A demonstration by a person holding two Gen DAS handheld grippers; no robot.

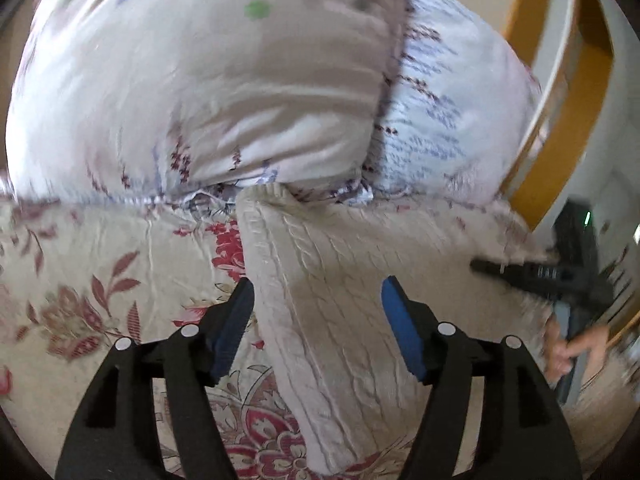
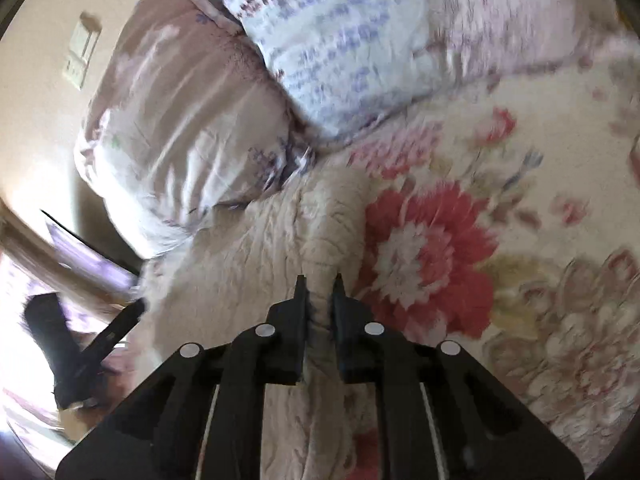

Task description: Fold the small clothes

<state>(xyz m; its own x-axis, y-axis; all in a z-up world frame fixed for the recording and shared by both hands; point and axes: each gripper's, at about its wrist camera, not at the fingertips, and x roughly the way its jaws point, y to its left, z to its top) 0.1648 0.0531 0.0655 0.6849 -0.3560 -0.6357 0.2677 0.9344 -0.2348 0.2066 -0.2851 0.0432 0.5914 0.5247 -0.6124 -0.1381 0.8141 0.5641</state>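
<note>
Daylight, bright | glare lower left, right view | motion blur | fisheye edges

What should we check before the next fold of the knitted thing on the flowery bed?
1. Right gripper pinching the cream cable-knit garment: ok, both fingers press on a bunched ridge of knit.
2. Left gripper let go: ok, its blue-padded fingers stand apart with the knit lying between them, unpinched.
3. Garment lying on the red-flowered bedsheet: ok, sheet shows on both sides.
4. Room at the far end: not ok, the knit's top edge touches the pale printed pillows.
5. Garment flat: not ok, it is ridged and rumpled.
6. Which part is pinched, sleeve or hem: cannot tell.
</note>
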